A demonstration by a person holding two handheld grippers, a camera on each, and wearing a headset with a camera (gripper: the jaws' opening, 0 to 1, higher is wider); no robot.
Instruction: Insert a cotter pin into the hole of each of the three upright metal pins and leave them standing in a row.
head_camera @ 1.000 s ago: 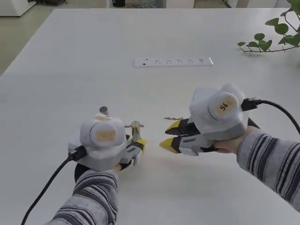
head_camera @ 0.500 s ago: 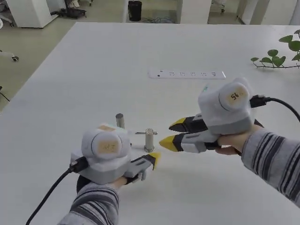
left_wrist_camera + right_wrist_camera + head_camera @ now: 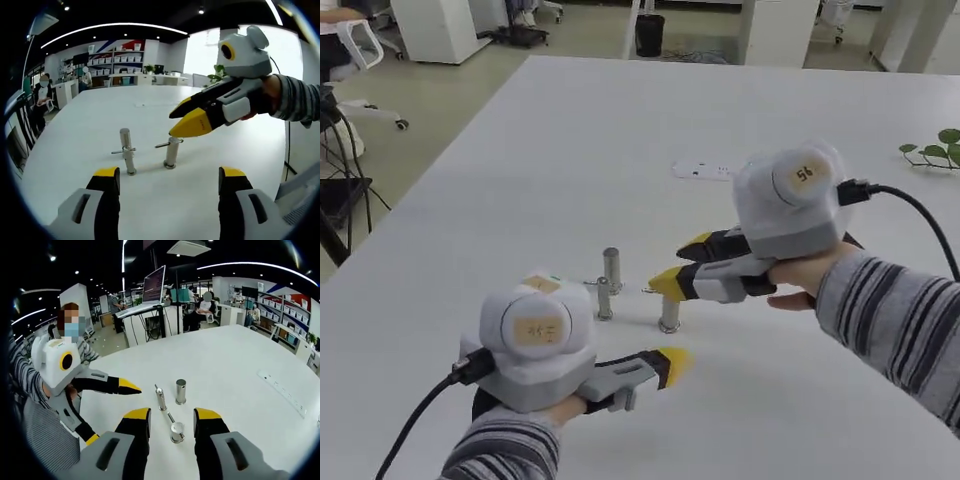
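White bench (image 3: 520, 150) carries three pins toward its left edge: back pin (image 3: 612, 268), middle pin (image 3: 604, 298) and front pin (image 3: 669, 313), the last two each with a cotter pin (image 3: 162, 145) through it. Right gripper (image 3: 680, 263), held level and pointing left, hovers just over the front pin, jaws apart, empty. Left gripper (image 3: 169, 172) sits low by the near edge, jaws wide, empty.

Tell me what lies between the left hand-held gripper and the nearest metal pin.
Bare white tabletop. In the left gripper view, the left hand-held gripper is open and short of the nearest metal pin, with nothing lying between.
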